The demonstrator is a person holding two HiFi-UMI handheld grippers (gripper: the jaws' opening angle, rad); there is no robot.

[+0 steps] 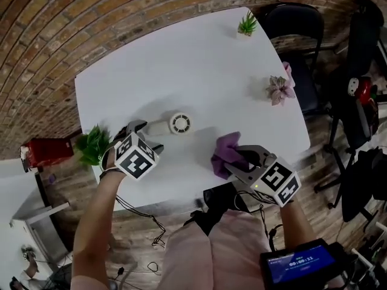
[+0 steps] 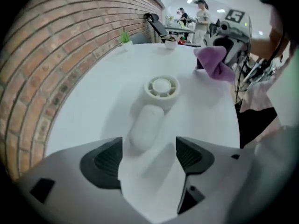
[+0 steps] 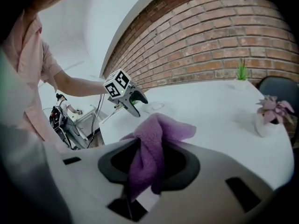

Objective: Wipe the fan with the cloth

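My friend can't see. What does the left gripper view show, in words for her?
The left gripper, jaws open and empty, hangs over a white table, with a small white fan lying flat just ahead. Farther off on the right, the right gripper holds a purple cloth; a brick wall runs along the left.

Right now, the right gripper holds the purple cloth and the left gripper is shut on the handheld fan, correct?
No: the left gripper view shows the left gripper open, fingers apart, the handheld fan lying free on the table. The right gripper does hold the purple cloth.
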